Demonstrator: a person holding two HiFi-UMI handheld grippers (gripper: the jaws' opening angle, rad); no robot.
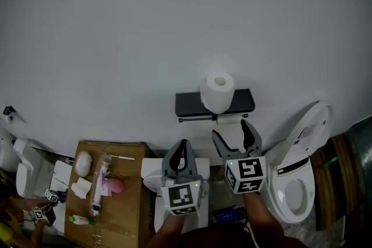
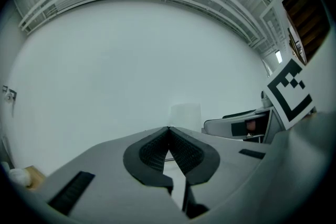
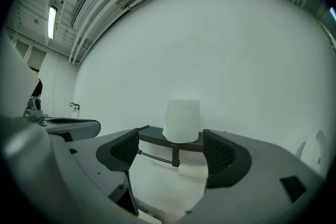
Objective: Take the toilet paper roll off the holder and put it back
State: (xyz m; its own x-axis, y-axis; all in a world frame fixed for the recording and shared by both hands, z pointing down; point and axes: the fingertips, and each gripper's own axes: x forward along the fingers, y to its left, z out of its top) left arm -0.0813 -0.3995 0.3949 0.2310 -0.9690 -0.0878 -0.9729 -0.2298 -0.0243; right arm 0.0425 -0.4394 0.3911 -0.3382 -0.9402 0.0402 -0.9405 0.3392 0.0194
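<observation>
The toilet paper roll (image 1: 220, 92) is found standing upright on the flat top of the black holder (image 1: 189, 104), which is fixed to the white wall (image 1: 174, 20); the rod (image 3: 155, 156) beneath the shelf is seen to be bare, save for a pale scrap near its bracket that cannot be identified. The right gripper (image 1: 230, 129) is held below and short of the holder, its jaws spread wide with nothing gripped between them. In the right gripper view the roll is framed in the gap between the two pads (image 3: 220, 152), but well ahead of them and untouched. The left gripper (image 1: 183, 143) is held lower and to the left, its jaws closed tip to tip on nothing. The roll is seen there only faintly, beyond the tips and slightly to the right. The step in hand is judged to be the approach for the lift-off, with no contact yet made, though a roll already returned would look the same. The next move is judged to call for the right gripper to be carried forward and upward until the pads flank the roll's sides. A light closure is then required, since soft paper is easily crushed, followed by a straight lift clear of the shelf. No part for the left gripper is indicated.
</observation>
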